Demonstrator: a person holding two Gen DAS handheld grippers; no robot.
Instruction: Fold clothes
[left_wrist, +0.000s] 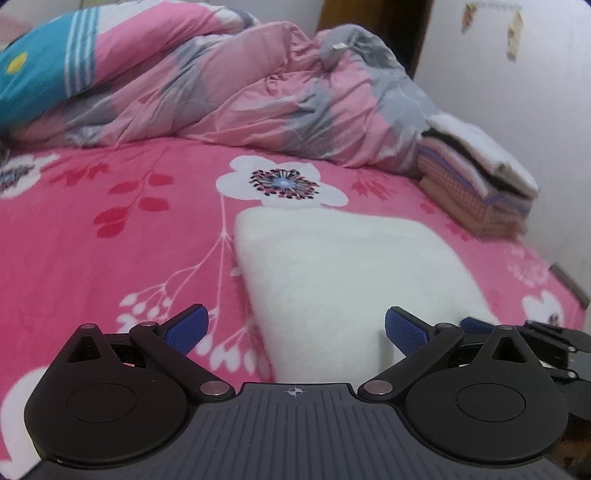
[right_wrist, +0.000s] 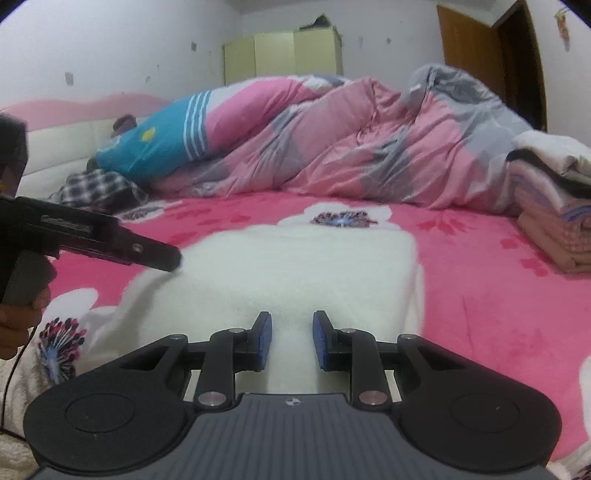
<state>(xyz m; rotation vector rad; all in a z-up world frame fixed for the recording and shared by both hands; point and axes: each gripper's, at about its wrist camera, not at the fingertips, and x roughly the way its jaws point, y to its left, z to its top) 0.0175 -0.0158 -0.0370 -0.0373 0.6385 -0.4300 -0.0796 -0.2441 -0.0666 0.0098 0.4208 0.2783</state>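
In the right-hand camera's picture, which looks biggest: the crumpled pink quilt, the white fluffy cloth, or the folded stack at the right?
1. Pink quilt, though the white cloth looks nearly as big.
2. White cloth, enlarged by nearness.
3. Folded stack, partly cut off.

Room has white walls (right_wrist: 110, 44) with small marks, a pale yellow-green wardrobe (right_wrist: 282, 57) against the far wall, a brown wooden door (right_wrist: 476, 51) at right, and a bed headboard (right_wrist: 62, 147) in cream.
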